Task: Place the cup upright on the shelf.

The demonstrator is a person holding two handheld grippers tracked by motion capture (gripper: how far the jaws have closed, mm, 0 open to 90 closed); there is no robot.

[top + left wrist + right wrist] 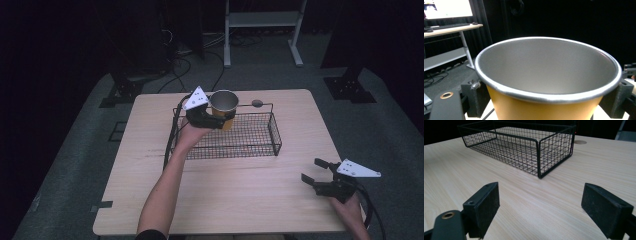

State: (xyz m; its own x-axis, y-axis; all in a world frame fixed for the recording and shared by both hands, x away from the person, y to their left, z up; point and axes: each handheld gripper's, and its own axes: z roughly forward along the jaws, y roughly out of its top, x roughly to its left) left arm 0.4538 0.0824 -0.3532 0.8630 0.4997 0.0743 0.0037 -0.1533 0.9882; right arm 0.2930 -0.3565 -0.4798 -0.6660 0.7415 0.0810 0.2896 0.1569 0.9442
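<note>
Nearest to the person, the right gripper (317, 171) is held over the near right corner of the table (240, 200), well apart from the wire basket (260, 135), and its jaws stand wide apart with nothing between them. In the right gripper view the two black pads (485, 206) frame bare wood, and the corner of the basket (539, 157) is ahead of them. Farther away, the left gripper (222, 120) is at the far left corner of the basket, and its jaws are clamped on a cup (223, 107) with an orange outside and a silver inside. The cup (544, 75) is upright and appears empty, held over the left end of the basket. Behind the basket, a small grey round spot (257, 103) sits on the table.
</note>
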